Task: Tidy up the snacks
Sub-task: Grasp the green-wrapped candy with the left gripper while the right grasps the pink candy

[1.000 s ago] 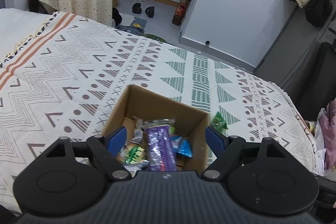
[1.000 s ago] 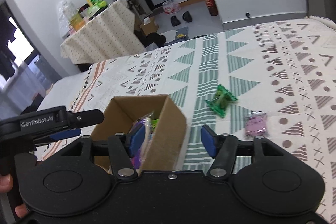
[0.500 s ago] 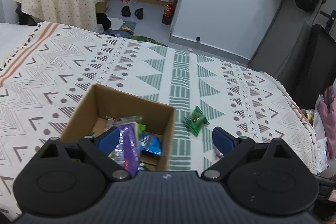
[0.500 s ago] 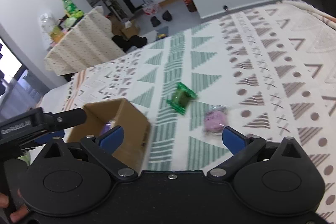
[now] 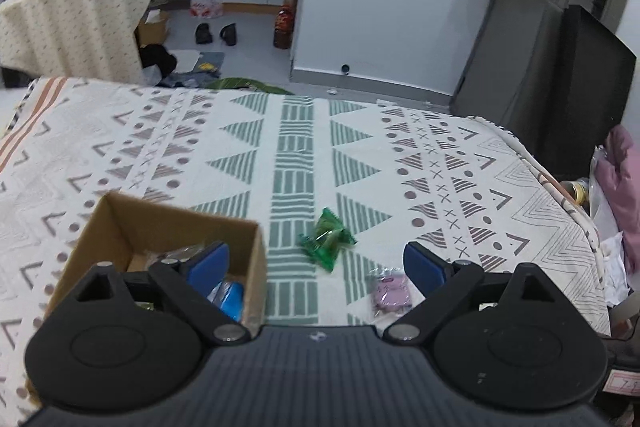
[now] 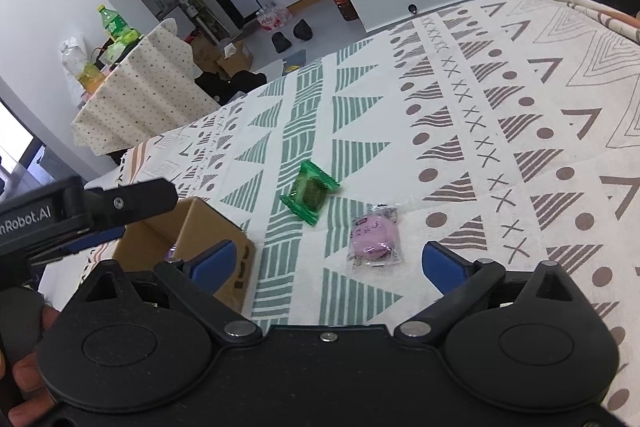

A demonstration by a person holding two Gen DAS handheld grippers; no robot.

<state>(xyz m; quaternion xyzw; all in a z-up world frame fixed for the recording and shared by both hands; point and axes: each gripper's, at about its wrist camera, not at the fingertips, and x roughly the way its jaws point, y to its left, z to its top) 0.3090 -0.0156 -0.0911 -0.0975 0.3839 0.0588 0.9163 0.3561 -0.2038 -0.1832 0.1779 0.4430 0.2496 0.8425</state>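
Both tongs, left (image 5: pixel 316 265) and right (image 6: pixel 326 263), gape wide, empty. On the bed's patterned cover (image 6: pixel 500 115), the green snack packet (image 6: pixel 310 191) lies diagonally beside the pink one (image 6: pixel 375 237). Only the left wrist view shows inside the cardboard box (image 5: pixel 120 223).

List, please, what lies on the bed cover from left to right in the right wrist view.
cardboard box → green snack packet → pink snack packet
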